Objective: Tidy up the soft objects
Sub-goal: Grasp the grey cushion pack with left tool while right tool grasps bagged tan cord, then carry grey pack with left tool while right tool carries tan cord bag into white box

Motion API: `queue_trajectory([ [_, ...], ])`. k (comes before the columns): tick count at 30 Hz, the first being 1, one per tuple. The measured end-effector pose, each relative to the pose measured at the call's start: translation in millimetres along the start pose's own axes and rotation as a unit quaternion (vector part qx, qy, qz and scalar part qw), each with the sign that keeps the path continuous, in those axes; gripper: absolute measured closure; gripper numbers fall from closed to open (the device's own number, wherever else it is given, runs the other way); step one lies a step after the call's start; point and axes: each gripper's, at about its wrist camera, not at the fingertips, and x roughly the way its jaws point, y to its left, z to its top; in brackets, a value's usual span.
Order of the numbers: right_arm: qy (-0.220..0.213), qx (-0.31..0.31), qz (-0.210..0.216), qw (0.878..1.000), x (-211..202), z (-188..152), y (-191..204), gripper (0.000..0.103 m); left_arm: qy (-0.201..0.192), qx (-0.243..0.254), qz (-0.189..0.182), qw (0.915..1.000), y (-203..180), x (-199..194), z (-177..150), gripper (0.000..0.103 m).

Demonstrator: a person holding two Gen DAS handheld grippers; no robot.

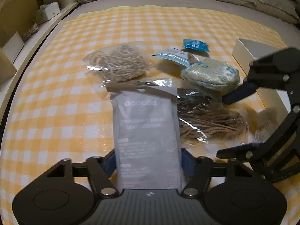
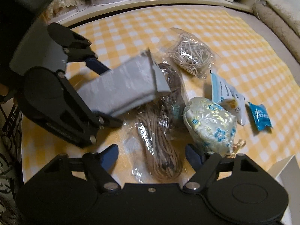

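Grey packet (image 1: 147, 136) is sitting clamped between the left gripper (image 1: 149, 161) fingers in the left wrist view, lifted above the yellow checked cloth (image 1: 56, 93); the right gripper (image 1: 232, 121) is spreading wide beside it. Right wrist view: its wide fingers are straddling a bagged rope coil (image 2: 161, 153), touching a floral pouch (image 2: 210, 123)

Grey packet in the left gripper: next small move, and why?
Probably carry the grey packet clear of the pile and set it down on open checked cloth. The left gripper already clamps it, raised over the bagged brown cord.
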Motion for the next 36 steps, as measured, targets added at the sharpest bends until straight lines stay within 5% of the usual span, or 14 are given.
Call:
queue_trajectory([
  [14, 0.031, 0.044, 0.006, 0.999, 11, 9, 3, 0.062, -0.005, -0.082, -0.013, 0.9965, 36, -20, 0, 0.043],
  [20, 0.012, 0.073, 0.0, 0.997, -1, 14, 2, 0.074, -0.029, -0.104, -0.014, 0.9941, 40, -39, 3, 0.043],
  [36, -0.077, 0.191, -0.054, 0.977, -57, 18, -11, 0.079, -0.116, -0.146, -0.011, 0.9823, 39, -99, 14, 0.043],
])
